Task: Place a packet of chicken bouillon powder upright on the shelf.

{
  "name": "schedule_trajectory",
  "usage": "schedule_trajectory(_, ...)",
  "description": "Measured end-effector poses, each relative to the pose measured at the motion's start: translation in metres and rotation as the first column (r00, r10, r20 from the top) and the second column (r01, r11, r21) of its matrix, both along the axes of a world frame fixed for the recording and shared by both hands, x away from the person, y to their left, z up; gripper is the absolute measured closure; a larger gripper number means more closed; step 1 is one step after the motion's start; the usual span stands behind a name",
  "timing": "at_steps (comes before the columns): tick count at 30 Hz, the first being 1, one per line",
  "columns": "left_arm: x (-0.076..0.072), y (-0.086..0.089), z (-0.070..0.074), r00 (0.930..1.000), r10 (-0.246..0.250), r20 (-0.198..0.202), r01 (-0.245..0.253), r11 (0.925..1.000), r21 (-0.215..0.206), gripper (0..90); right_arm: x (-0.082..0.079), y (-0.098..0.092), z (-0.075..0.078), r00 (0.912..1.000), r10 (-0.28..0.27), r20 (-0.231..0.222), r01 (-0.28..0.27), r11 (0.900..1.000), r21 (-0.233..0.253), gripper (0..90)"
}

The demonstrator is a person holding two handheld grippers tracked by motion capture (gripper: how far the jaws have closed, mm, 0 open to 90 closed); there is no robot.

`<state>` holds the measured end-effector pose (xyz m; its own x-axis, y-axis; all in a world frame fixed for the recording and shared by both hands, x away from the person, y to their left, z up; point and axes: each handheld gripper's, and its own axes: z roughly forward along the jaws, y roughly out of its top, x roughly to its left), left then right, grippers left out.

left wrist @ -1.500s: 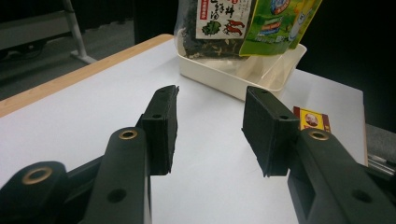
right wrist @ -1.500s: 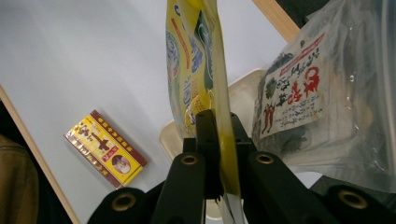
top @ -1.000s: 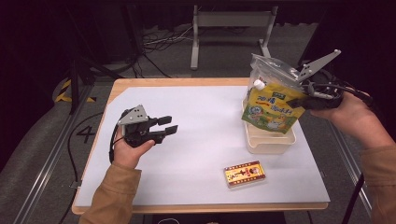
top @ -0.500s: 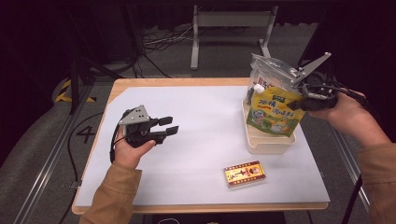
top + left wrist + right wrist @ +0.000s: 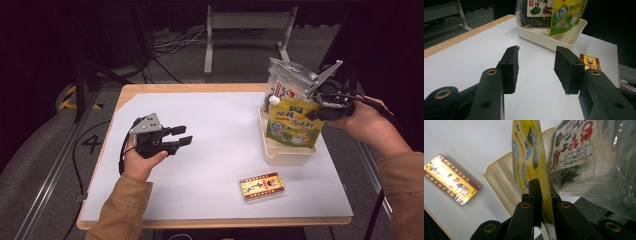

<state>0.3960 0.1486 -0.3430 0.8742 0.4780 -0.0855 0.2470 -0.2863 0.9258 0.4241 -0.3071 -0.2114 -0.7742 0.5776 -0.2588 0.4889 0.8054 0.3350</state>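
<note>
At the far right of the bench (image 5: 210, 150), the right gripper (image 5: 543, 195) pinches a yellow-green printed pouch (image 5: 292, 120) upright in the cream plastic tray (image 5: 285, 154) beside a clear seaweed bag (image 5: 284, 85), likely needing release next, while the left gripper (image 5: 536, 67) rests open.

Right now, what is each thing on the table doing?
Right gripper: shut on yellow pouch.
Yellow pouch: upright, held in the tub.
Clear bag: sealed, standing in the tub.
Tub: on the table.
Left gripper: open, empty.
Yellow box: lying flat.
</note>
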Motion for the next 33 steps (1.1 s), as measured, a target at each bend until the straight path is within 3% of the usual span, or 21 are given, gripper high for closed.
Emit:
schedule_trajectory(16, 0.001, -0.003, -0.002, 0.9999, -0.008, -0.009, 0.008, 0.9999, 0.014, 54.1, 0.01, 0.003, -0.022, 0.9994, -0.009, -0.032, 0.009, 1.0, 0.007, 87.5)
schedule_trajectory(33, 0.002, -0.015, -0.006, 0.9989, -0.033, -0.033, 0.035, 0.9983, 0.046, 53.3, 0.012, -0.012, -0.031, 0.9964, -0.06, -0.06, 0.064, 0.995, 0.074, 80.2)
